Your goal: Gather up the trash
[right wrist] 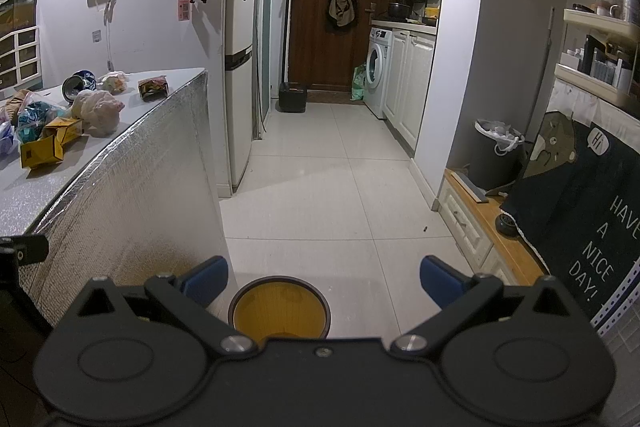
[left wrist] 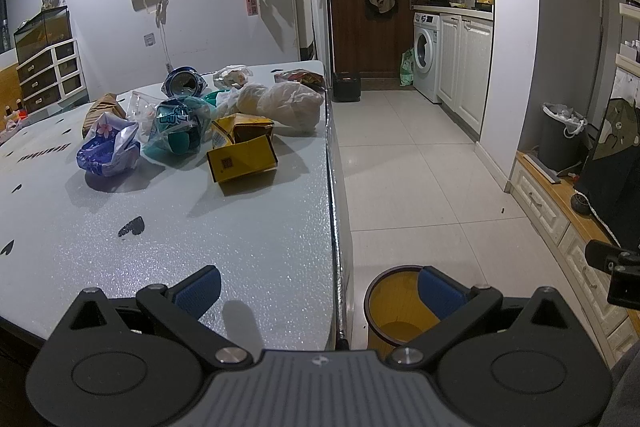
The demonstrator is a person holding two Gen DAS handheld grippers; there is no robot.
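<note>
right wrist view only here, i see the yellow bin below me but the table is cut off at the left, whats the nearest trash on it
Observer: A yellow carton lies nearest, with its flap open.
Operator: anything left of it
Observer: Yes, a crumpled blue and white floral wrapper, mostly out of your frame.
Operator: is the left gripper busy
Observer: No, the left gripper is open and holds nothing; it hangs over the table edge, with the yellow bin on the floor right beside it.

Counted, upper-left tabletop: two yellow cartons [left wrist: 242,159] [left wrist: 244,128], one crushed can [left wrist: 183,81], two white crumpled bags [left wrist: 294,103] [left wrist: 231,76]. Bottom centre: one yellow bin [left wrist: 394,311].
</note>
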